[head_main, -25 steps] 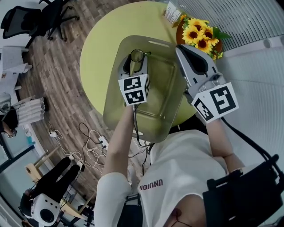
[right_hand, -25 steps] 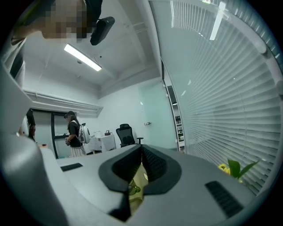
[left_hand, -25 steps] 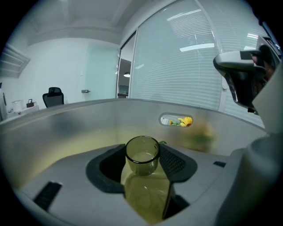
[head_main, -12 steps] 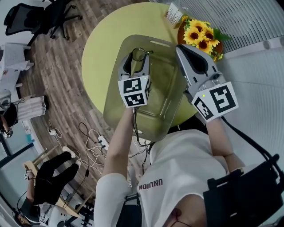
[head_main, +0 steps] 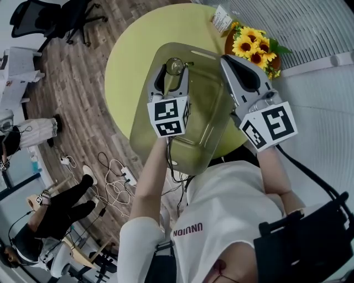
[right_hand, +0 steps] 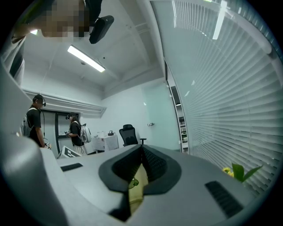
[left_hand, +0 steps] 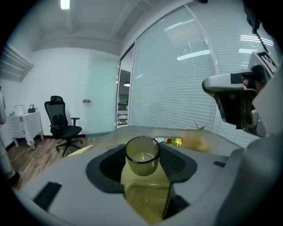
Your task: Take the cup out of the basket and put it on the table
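Observation:
A clear glass cup [head_main: 175, 66] hangs above the translucent olive basket [head_main: 206, 113], which stands on the round yellow-green table [head_main: 130, 55]. My left gripper [head_main: 172, 73] is shut on the cup, its pads pressing both sides. In the left gripper view the cup [left_hand: 142, 154] stands upright between the jaws of the left gripper [left_hand: 142, 164], clear of the basket floor. My right gripper [head_main: 228, 59] lies along the basket's right rim. In the right gripper view its jaws meet at the tips of the right gripper [right_hand: 141, 155], with a thin yellowish wall between them.
A pot of sunflowers [head_main: 251, 44] and a small packet [head_main: 221, 18] sit at the table's far right edge. Bare tabletop shows left of the basket. An office chair [head_main: 61, 16], floor cables [head_main: 113, 177] and a seated person [head_main: 55, 215] are off the table at left.
The left gripper has risen a little with the cup in it. The right gripper has kept still on the basket's rim.

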